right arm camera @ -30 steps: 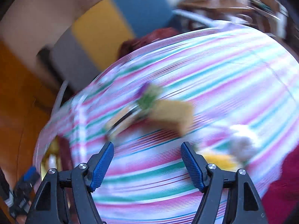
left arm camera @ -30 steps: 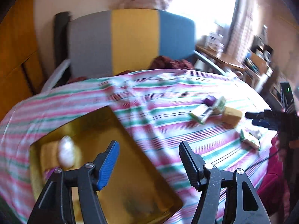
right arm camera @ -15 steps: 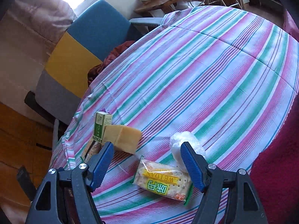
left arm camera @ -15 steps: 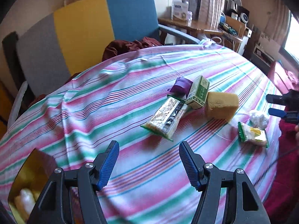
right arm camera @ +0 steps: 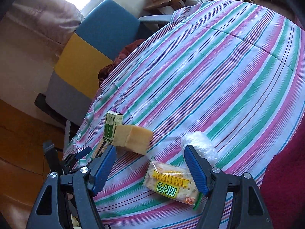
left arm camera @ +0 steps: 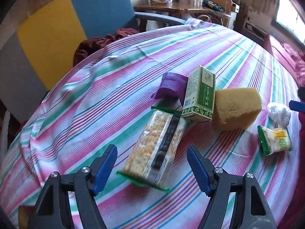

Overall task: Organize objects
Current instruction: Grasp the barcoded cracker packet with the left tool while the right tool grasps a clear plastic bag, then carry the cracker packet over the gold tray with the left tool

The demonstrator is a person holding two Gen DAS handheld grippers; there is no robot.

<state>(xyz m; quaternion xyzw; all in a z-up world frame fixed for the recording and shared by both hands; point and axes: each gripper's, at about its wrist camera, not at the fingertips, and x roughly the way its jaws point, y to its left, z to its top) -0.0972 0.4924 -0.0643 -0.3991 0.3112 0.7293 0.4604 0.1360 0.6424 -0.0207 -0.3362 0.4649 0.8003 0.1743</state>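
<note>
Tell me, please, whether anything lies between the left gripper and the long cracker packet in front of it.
Nothing visible does. The left gripper is open, and the long cracker packet lies on the striped tablecloth directly ahead, its near end between the fingers. The green box sits at its far end.

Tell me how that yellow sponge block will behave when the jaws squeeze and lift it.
The sponge looks porous, so it will probably compress and feel light. Its rough surface should grip rather than slip. It rests against the green box, which may tip over when the sponge moves.

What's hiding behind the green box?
A purple packet sits behind the green box, touching it. The box covers the packet's right part, so anything further behind there cannot be seen.
</note>
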